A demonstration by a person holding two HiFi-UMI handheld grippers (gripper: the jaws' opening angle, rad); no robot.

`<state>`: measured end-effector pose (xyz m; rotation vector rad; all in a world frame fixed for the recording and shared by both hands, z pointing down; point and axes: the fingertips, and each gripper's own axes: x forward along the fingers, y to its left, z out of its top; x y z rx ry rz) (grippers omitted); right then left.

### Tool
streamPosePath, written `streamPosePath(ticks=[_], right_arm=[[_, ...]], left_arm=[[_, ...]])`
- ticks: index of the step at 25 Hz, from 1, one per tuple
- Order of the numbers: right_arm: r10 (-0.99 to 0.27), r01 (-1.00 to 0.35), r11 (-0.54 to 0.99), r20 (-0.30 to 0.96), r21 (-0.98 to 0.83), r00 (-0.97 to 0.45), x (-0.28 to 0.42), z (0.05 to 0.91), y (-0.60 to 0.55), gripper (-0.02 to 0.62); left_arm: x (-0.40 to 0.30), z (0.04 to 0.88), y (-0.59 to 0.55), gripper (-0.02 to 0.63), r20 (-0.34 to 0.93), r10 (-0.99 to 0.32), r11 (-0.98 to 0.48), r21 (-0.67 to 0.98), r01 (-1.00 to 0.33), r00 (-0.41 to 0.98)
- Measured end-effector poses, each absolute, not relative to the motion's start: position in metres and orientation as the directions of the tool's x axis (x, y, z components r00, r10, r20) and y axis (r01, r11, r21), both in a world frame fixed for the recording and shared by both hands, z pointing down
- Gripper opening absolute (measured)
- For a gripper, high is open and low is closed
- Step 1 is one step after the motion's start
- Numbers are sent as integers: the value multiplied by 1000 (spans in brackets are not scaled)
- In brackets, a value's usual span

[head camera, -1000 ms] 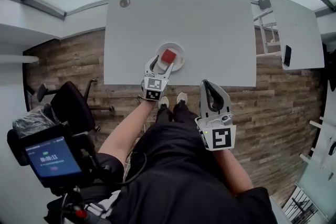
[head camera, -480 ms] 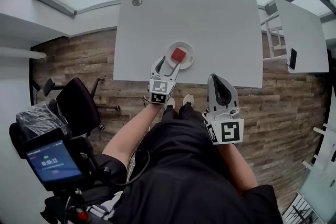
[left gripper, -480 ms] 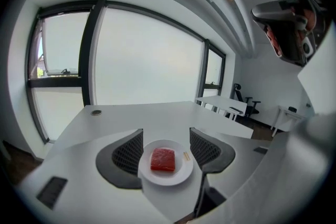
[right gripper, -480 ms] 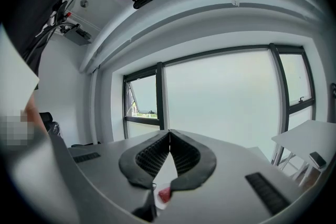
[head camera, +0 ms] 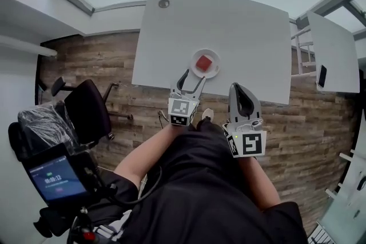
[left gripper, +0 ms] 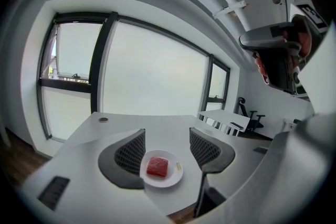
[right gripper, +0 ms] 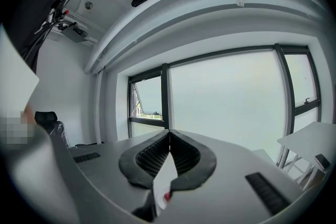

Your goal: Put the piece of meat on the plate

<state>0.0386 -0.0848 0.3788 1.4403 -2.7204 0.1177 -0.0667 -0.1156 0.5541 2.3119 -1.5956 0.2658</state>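
one meat piece [head camera: 203,62] on plate [head camera: 216,60]; left gripper [head camera: 193,76] gapes empty, right gripper [head camera: 240,91] clenched empty.

The only writing I can find is on the small screen [head camera: 55,179] at the lower left of the head view. It shows a row of pale digits on blue, set out with colons like a clock, but they are too small for me to read with certainty. The left marker cube [head camera: 180,109] on the left gripper [head camera: 193,78] and the right marker cube [head camera: 250,144] on the right gripper [head camera: 239,88] carry black-and-white square patterns, not letters or numbers. Neither gripper view gives me any legible print.
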Motion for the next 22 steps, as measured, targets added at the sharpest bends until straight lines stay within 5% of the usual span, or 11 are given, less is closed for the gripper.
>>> streamPosePath(ticks=[22], right_arm=[[-768,-767,640,61,32,-638,12,368,-64,6]], left_arm=[[-85,454,-71,261,160,-947,-261,124,-957,279]])
